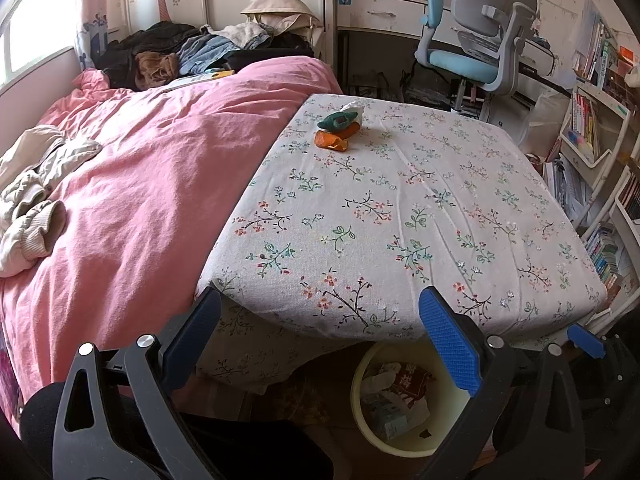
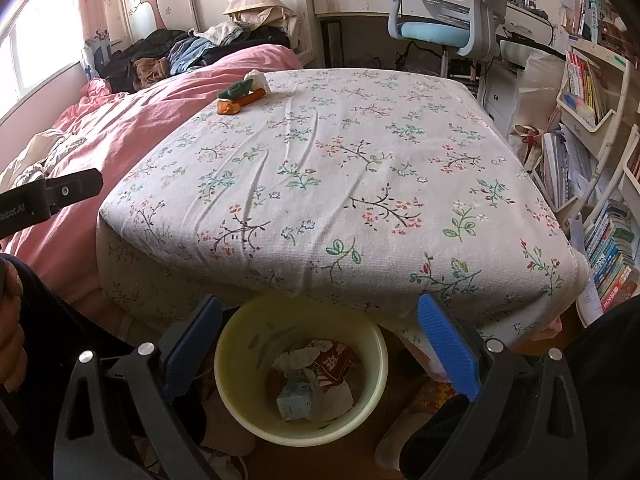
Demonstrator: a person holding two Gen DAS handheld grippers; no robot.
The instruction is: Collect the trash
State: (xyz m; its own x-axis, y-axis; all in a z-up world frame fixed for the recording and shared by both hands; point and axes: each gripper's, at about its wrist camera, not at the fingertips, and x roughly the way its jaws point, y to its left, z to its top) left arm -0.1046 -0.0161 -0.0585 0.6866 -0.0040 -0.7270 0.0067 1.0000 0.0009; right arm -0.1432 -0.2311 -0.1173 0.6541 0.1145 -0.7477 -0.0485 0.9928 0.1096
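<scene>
A bedroom: pink bed (image 1: 132,168) at left, floral-clothed table (image 1: 400,220) at centre. Crumpled green, orange and white trash (image 1: 339,128) sits upper centre on the table. Lower frame, the left hand-held gripper (image 1: 320,340) and right hand-held gripper (image 2: 320,340) are spread, empty, above a yellow bin (image 2: 256,340) holding wrappers.

Crumpled trash pile (image 1: 339,127), green, orange and white pieces touching, lies at the worktop's far edge. Yellow bin (image 2: 301,364) on the floor, upright, wrappers inside.
</scene>
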